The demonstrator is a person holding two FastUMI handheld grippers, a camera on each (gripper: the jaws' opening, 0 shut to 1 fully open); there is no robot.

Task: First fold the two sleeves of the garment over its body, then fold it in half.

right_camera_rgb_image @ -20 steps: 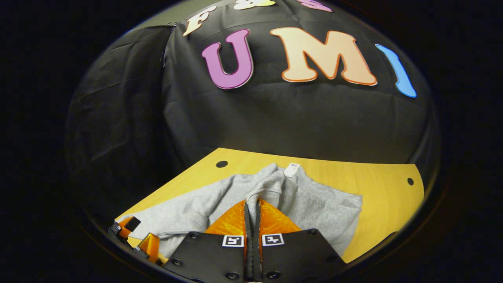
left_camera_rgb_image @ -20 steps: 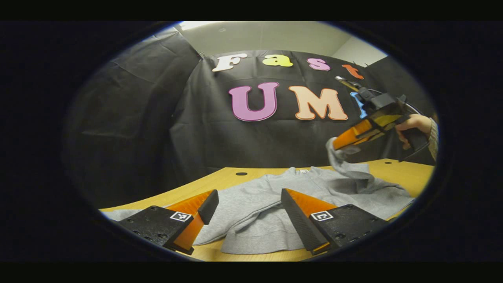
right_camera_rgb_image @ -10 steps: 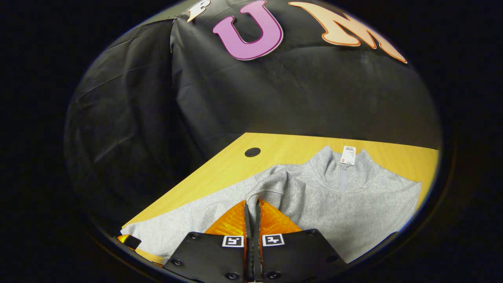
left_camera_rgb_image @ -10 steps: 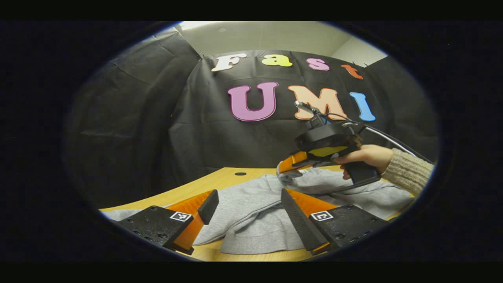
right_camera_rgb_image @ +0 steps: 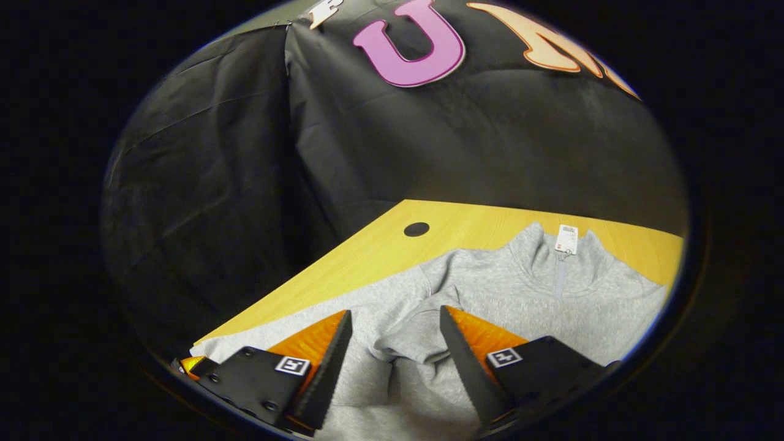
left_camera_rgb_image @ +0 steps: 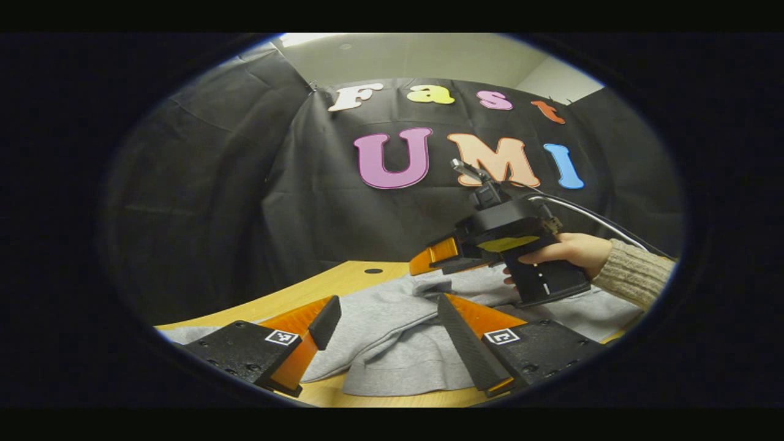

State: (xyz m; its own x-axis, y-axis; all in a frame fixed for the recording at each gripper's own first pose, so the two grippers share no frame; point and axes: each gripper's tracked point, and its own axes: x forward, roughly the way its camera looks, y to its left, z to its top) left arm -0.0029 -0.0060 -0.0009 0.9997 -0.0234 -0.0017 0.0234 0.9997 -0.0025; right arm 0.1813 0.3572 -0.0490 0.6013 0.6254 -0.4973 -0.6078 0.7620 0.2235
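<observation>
Now right gripper (right_camera_rgb_image: 392,349) spread apart, sleeve cuff (right_camera_rgb_image: 407,343) lying loose between its fingers on the sweater (right_camera_rgb_image: 520,300); left gripper (left_camera_rgb_image: 386,334) apart too, low over the hem on the tabletop (right_camera_rgb_image: 380,251); risk: withdrawing could snag the cuff and undo the fold.

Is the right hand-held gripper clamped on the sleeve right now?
No, the right hand-held gripper is open, and the sleeve cuff lies loose between its fingers.
</observation>
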